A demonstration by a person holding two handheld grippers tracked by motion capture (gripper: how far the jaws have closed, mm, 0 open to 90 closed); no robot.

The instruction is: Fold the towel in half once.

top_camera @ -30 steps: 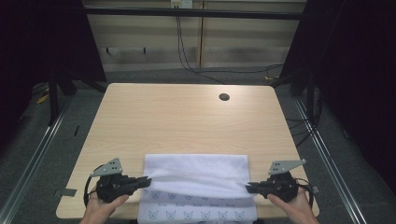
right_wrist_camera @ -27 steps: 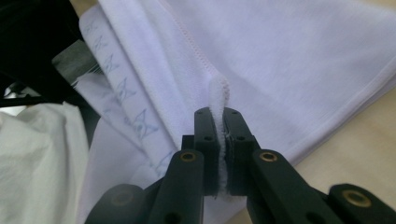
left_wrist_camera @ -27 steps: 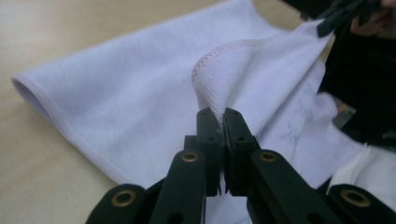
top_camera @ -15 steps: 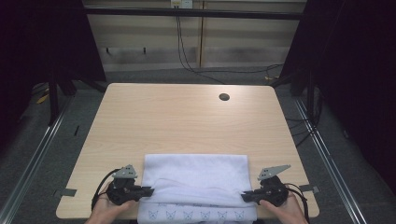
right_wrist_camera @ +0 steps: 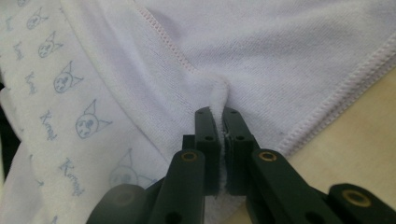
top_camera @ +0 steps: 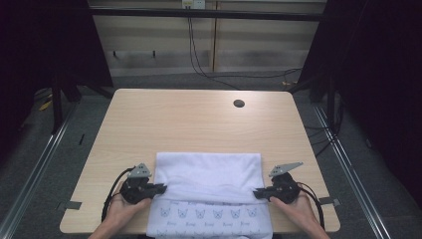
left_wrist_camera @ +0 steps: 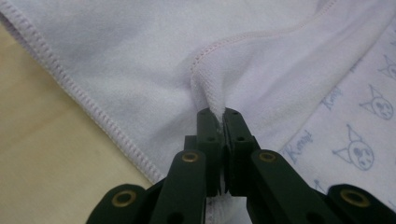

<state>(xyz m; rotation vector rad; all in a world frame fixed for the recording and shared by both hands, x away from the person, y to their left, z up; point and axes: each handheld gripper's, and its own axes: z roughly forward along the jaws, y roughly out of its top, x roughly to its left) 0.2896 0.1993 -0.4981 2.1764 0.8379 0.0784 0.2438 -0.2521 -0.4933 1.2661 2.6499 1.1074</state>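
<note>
Pinching the towel's (top_camera: 209,174) hem, both claws (left_wrist_camera: 218,116) (right_wrist_camera: 216,114) clamp tight (stitching seen close-up).

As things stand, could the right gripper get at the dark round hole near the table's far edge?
Probably not freely: the right gripper is shut on the towel at the near edge; bare tabletop lies before the hole.

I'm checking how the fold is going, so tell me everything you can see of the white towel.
The towel is white terry-like cloth with stitched hems and, on its near part, a pale blue print of cat faces and small writing. It lies flat at the table's near edge, one plain layer folded over the printed one, the printed strip showing nearest the person. The left tool is shut on a pinched ridge of the folded layer's hem at the left side, the right tool likewise at the right side.
</note>
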